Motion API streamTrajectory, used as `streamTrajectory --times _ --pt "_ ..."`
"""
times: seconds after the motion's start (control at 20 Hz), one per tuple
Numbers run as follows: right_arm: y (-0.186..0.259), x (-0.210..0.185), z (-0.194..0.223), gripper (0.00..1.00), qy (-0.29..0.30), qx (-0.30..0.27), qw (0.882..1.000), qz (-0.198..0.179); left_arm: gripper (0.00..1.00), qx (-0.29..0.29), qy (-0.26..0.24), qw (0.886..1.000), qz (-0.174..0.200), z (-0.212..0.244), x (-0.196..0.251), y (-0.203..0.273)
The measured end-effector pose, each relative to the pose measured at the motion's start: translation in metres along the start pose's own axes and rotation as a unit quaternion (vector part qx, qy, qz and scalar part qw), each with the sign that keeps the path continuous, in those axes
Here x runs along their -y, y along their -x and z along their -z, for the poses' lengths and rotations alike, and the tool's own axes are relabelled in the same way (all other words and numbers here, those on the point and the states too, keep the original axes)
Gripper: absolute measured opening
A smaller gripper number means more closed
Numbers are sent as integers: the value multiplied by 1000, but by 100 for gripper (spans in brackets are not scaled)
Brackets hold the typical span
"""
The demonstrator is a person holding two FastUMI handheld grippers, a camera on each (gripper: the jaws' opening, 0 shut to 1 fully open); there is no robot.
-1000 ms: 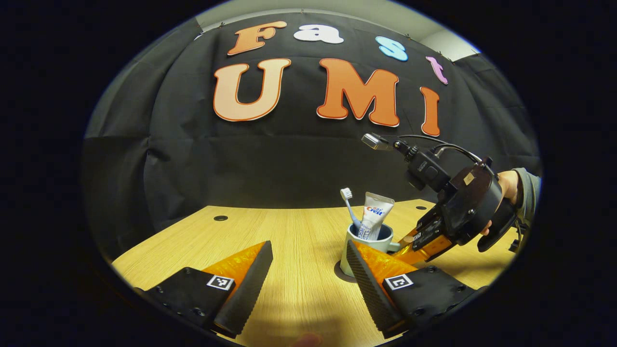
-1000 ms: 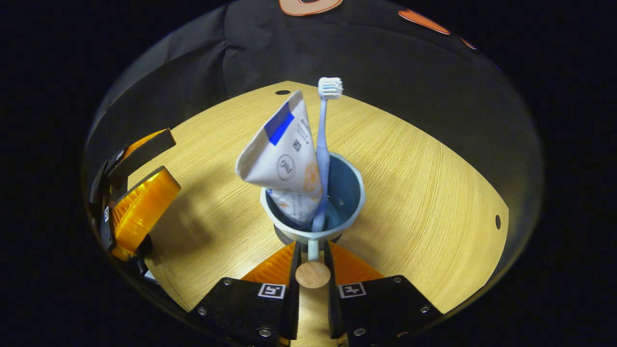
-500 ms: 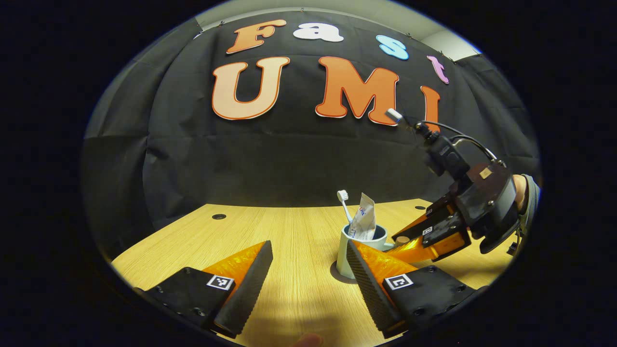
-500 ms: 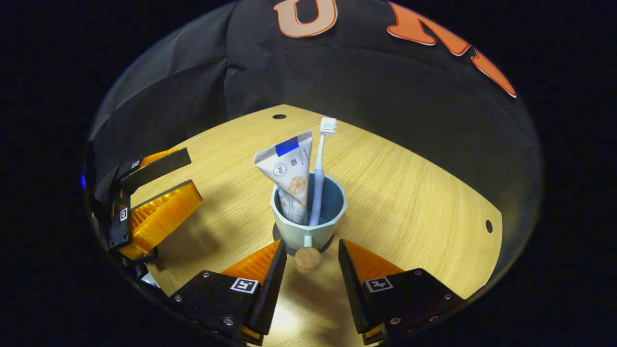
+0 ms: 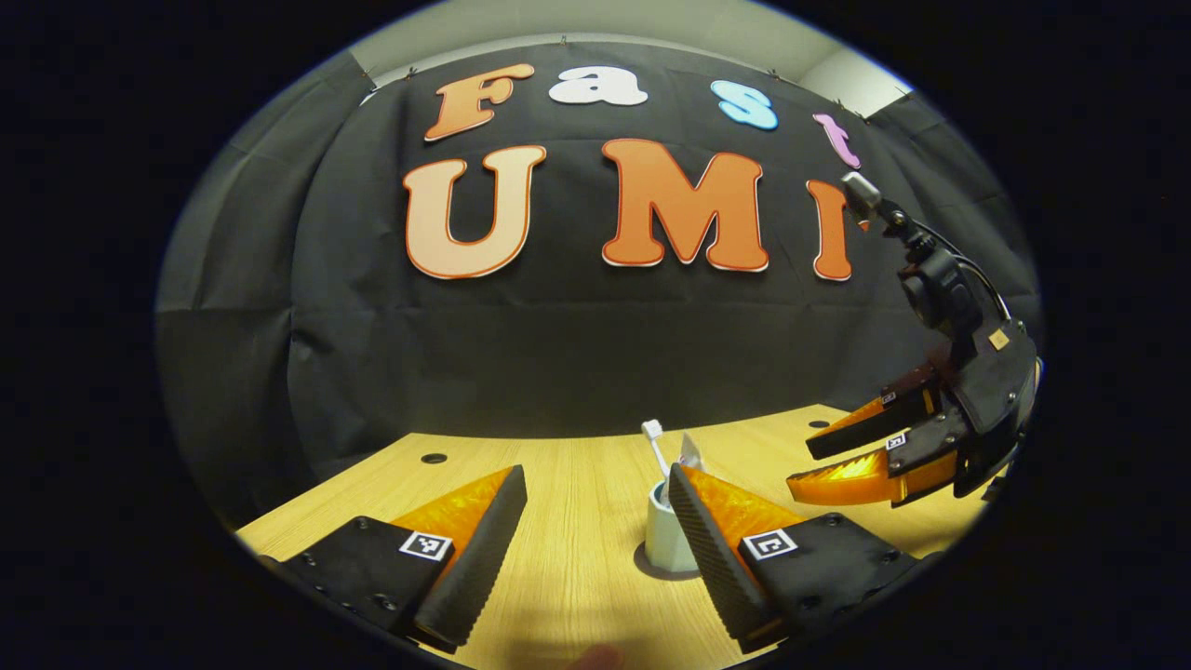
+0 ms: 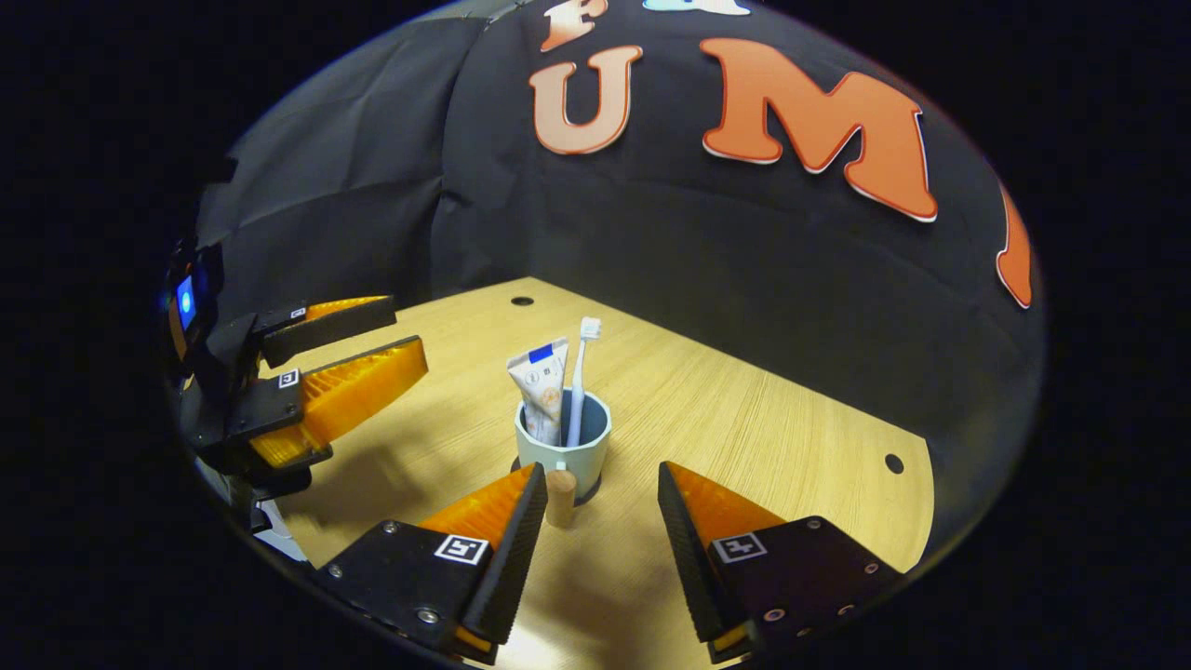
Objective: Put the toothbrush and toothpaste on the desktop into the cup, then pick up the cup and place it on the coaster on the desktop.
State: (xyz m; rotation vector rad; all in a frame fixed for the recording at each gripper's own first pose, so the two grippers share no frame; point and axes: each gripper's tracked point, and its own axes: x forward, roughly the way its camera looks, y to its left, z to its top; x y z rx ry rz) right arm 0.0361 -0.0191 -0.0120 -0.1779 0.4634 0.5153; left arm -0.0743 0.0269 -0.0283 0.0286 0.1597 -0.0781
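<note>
A pale blue cup (image 6: 563,448) stands upright on a dark round coaster (image 6: 517,462) on the wooden desktop (image 6: 791,437). In it stand a toothbrush (image 6: 581,372) and a toothpaste tube (image 6: 541,381). The cup's handle ends in a wooden knob (image 6: 560,495) that points at my right gripper (image 6: 601,472), which is open and drawn back from it. In the left gripper view the cup (image 5: 662,540) is partly hidden behind one finger of my open left gripper (image 5: 595,475). The toothbrush head (image 5: 654,430) rises above it. The right gripper (image 5: 800,468) hangs open to the cup's right.
The left gripper (image 6: 409,332) hovers open over the table's left side, apart from the cup. Small round holes (image 6: 522,301) (image 6: 893,462) sit near the desktop's edges. The black cloth wall closes the back.
My right gripper opened off the cup's handle, then drew back and up. The cup stays on the coaster. The left gripper's view has pulled back a little.
</note>
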Motion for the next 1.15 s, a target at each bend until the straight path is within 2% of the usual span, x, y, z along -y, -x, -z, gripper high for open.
streamTrajectory --times 0.15,0.4,0.9,1.0,1.15 --pt "25 12 -11 74 1 47 999 14 98 9 -7 1000 2 -11 12 -2" --pt "57 28 -17 78 4 109 993 32 99 21 20 999 13 -23 32 -7" --pt "75 81 -5 82 -3 155 976 154 99 31 18 999 2 -22 46 -6" --pt "80 79 -8 82 -2 170 973 157 99 41 15 999 4 -26 48 -5" --pt "85 72 -11 82 -14 187 972 142 99 44 0 999 -5 -24 47 -5"
